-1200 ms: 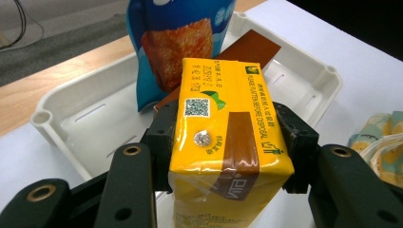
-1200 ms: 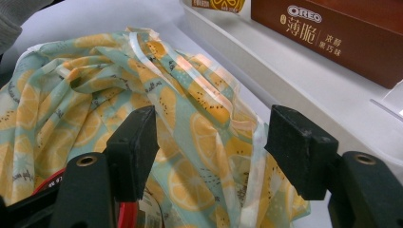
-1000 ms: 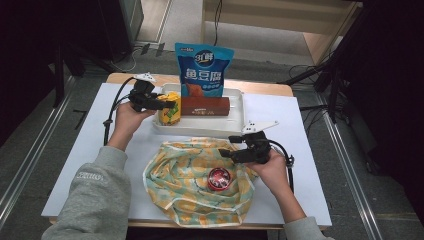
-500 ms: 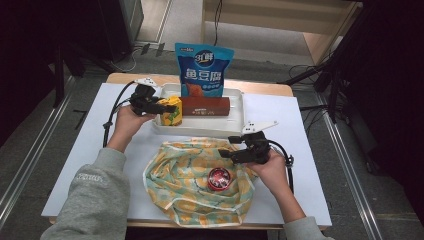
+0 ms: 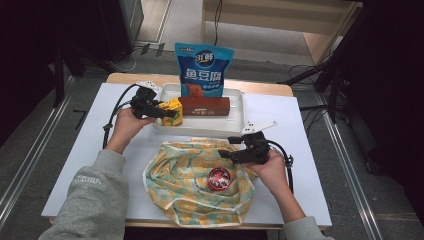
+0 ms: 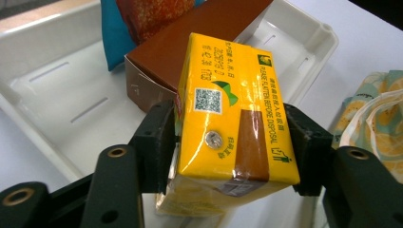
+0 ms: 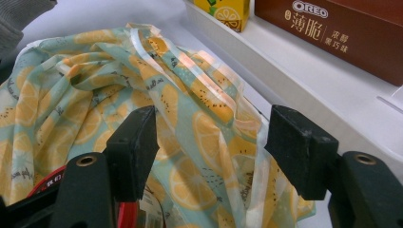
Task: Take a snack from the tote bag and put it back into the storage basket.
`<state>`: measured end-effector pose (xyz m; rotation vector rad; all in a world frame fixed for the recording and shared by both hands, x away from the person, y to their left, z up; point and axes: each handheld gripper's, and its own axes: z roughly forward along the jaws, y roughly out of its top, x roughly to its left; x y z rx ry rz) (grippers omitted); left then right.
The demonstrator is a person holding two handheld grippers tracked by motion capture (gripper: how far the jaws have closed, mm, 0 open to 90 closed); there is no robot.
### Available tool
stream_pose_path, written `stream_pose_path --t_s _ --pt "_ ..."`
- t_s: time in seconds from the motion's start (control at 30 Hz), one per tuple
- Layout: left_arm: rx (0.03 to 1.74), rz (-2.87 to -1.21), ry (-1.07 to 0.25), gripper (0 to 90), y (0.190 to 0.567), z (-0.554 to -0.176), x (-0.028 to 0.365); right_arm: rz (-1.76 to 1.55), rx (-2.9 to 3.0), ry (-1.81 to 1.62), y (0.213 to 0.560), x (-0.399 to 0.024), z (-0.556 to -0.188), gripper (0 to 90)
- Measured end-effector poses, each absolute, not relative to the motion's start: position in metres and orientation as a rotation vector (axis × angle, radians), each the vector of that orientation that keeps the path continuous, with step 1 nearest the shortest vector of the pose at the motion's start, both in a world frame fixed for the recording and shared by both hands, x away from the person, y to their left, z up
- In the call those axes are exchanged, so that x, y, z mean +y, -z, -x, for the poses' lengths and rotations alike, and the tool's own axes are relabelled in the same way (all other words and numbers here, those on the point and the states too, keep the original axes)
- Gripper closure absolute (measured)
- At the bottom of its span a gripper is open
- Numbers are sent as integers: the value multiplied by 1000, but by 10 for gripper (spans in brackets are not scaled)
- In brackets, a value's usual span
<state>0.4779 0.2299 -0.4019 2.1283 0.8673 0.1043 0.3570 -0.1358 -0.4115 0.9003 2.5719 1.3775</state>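
Note:
A yellow drink carton point(image 5: 172, 111) stands at the left end of the white tray point(image 5: 235, 125). My left gripper point(image 5: 169, 113) reaches in from the left around it. In the left gripper view the carton point(image 6: 233, 118) sits between the pads of the left gripper point(image 6: 230, 142). The jaws have just been opening, and the pads lie close along its sides without squeezing. My right gripper point(image 5: 225, 153) hovers open at the right edge of the orange-print cloth bag point(image 5: 195, 180). Its jaws straddle loose fabric point(image 7: 199, 118) without pinching it.
A brown Oreo box point(image 5: 204, 106) lies in the tray beside the carton, with a blue snack bag point(image 5: 203, 70) upright behind it. A red round tin point(image 5: 219, 178) rests on the cloth. The tray's near wall point(image 7: 309, 90) runs just beyond the right gripper.
The left gripper and carton have shifted slightly down and right at the tray's left end. The right hand has stayed put.

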Motion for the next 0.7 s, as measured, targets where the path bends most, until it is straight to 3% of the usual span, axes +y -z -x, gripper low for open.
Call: stream_pose_path --t_s 0.17,0.7 --pt "860 -2151 -113 369 400 -475 228 -900 2572 -1377 412 -136 -357 349" --pt "923 -2138 -124 375 398 -461 246 -881 2571 -1385 410 -133 -359 349"
